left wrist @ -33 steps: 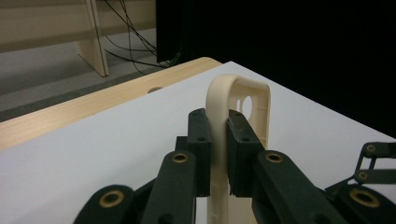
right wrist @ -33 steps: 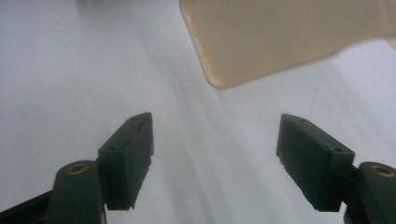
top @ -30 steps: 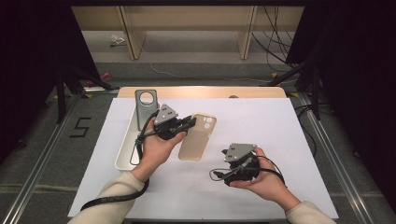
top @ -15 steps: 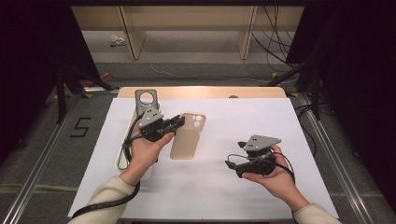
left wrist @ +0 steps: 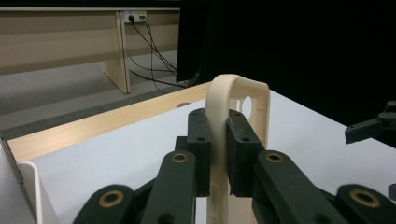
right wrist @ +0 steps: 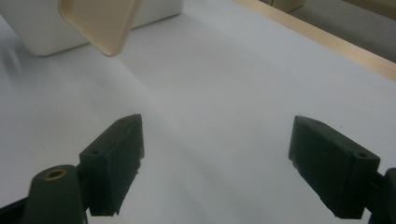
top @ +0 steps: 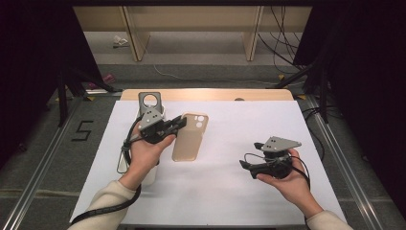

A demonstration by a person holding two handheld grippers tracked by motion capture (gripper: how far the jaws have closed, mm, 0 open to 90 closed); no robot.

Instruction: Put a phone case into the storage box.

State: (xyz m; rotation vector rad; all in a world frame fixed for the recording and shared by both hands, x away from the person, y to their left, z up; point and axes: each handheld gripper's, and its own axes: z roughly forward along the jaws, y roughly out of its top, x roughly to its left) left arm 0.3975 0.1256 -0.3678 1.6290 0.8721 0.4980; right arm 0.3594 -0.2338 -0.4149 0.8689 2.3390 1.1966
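Now the left claw (top: 178,123) pinches just the case (top: 188,138) edge; it could twist loose, with the right claw (top: 248,165) open, well apart.

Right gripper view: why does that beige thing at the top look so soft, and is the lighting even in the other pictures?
Right gripper view: the phone case and white tray at the top edge are soft and blurred, the right gripper pads sharper. Left gripper view: the case is crisp, the background behind it black. High view: the white table cover is evenly lit, its surroundings dark.
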